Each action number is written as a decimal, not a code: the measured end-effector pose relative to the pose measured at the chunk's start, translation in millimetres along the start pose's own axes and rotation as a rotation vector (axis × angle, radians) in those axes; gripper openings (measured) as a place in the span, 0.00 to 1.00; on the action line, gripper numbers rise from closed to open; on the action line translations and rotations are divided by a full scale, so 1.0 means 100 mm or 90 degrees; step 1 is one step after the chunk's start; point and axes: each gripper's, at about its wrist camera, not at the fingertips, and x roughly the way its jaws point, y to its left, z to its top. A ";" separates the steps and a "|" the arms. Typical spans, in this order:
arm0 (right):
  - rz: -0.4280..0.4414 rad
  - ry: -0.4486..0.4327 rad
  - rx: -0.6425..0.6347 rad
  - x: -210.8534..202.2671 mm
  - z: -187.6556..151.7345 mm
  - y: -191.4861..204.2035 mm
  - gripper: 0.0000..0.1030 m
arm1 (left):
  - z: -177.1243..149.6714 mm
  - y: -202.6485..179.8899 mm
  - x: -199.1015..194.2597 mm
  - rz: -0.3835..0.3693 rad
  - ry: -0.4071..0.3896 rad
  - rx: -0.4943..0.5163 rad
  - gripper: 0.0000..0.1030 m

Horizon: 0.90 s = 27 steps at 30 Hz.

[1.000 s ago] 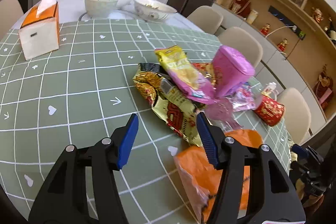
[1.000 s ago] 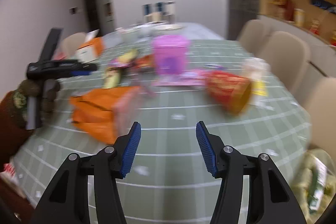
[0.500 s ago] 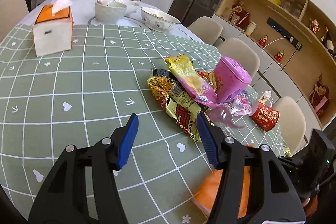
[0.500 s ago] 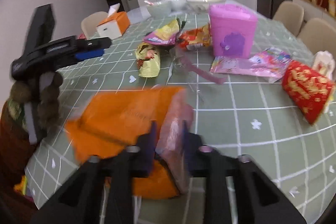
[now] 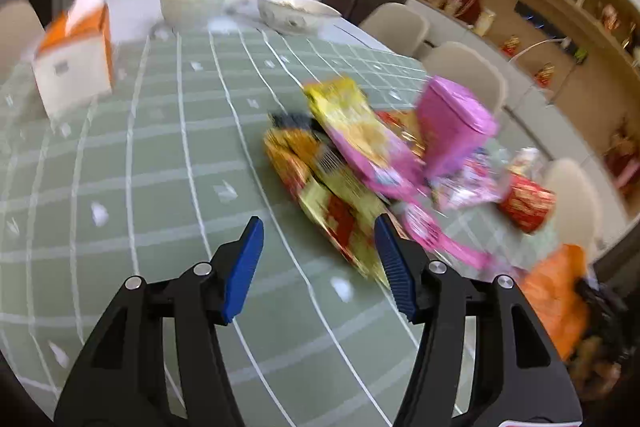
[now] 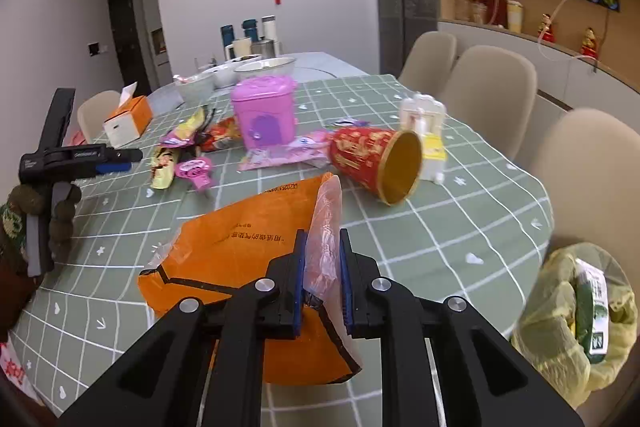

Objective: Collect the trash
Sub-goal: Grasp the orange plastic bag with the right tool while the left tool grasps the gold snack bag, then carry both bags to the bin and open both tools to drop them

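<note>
My right gripper (image 6: 322, 267) is shut on the raised, translucent edge of an orange plastic bag (image 6: 248, 239) that lies on the green checked tablecloth (image 6: 440, 227). Beyond it lie a tipped red paper cup (image 6: 372, 159), a pink box (image 6: 266, 115) and flat pink wrappers (image 6: 280, 155). My left gripper (image 5: 318, 247) hovers open over the cloth with nothing between its fingers. Just ahead of its right finger lies a gold and red snack wrapper (image 5: 332, 203) under a yellow and pink one (image 5: 360, 135). The left wrist view is blurred.
A tissue box (image 5: 76, 63) and bowls (image 5: 292, 11) stand at the far end of the table. Beige chairs (image 6: 488, 95) line the right side. A bin lined with a yellow bag (image 6: 576, 311) sits off the table's near right edge.
My right gripper came up to the orange bag and shut on its edge, lifting that edge. The bag slid from under the left gripper to its right.
</note>
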 end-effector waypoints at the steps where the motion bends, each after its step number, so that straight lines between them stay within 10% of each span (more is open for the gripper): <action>1: 0.000 0.001 0.000 -0.01 -0.02 -0.02 0.15 | 0.06 0.00 0.08 0.023 -0.001 -0.002 0.53; 7: 0.004 0.004 0.006 -0.06 -0.14 -0.04 0.15 | 0.19 0.09 0.48 0.044 0.048 -0.039 0.50; 10: 0.008 0.008 0.005 -0.08 -0.17 -0.06 0.15 | 0.17 -0.01 0.46 0.031 0.052 -0.005 0.18; 27: -0.020 -0.019 0.005 -0.20 -0.12 -0.22 0.15 | -0.49 -0.98 -0.37 -0.112 0.024 0.143 0.16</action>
